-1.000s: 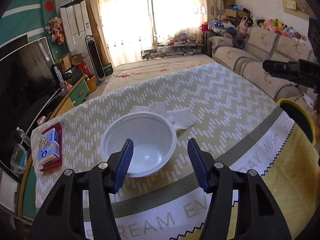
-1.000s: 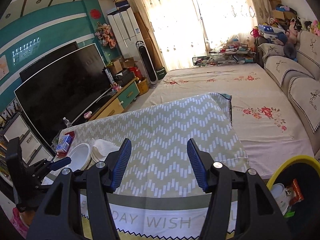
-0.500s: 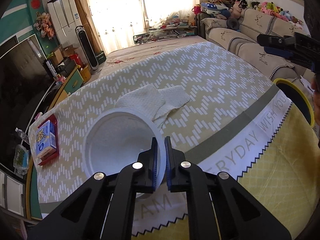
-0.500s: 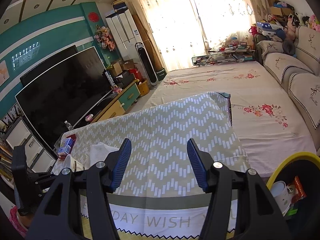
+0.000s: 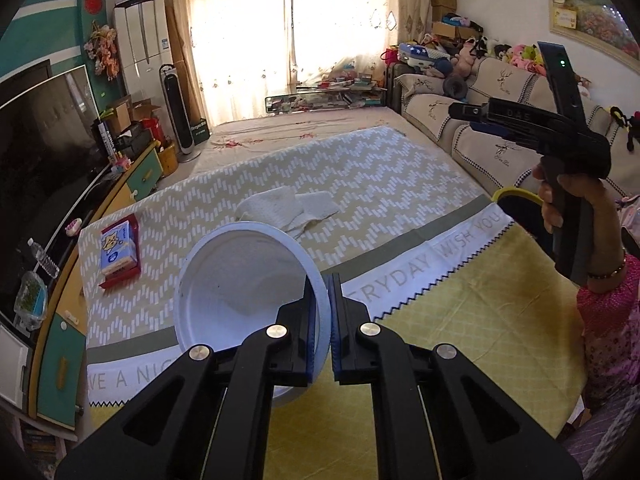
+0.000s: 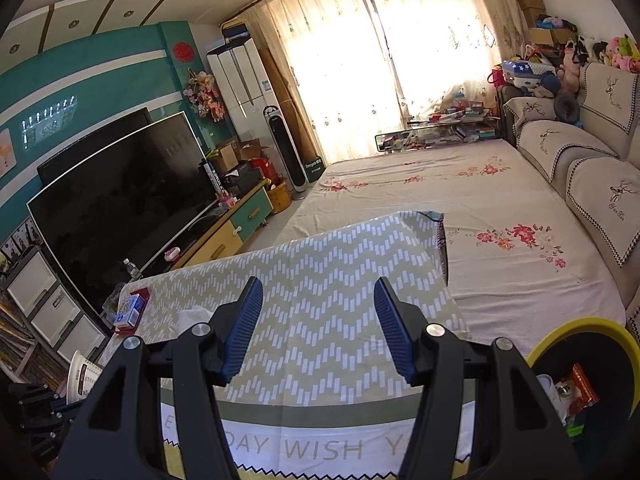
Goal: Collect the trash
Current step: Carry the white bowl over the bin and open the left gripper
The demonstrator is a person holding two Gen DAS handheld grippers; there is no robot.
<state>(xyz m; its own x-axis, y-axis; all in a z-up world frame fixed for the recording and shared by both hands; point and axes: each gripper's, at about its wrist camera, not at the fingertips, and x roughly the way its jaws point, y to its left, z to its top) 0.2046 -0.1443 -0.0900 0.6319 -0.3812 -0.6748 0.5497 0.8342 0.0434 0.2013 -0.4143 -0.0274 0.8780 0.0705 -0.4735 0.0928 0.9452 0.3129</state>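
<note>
The white bowl has come up off the tablecloth and is now tipping. The left gripper is pinching its rim at 4 o'clock. Paper towels are lying at the bowl's 12 o'clock. The right gripper is staying open, holding nothing, with the yellow-rimmed trash bin at its 3 o'clock.

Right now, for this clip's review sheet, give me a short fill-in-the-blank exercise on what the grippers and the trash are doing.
1. The left gripper is shut on the rim of the white ____.
2. The right gripper holds ____.
3. The crumpled paper towels lie on the ____.
4. The bin beside the table has a ____ rim.

Missing words: bowl; nothing; tablecloth; yellow
</note>
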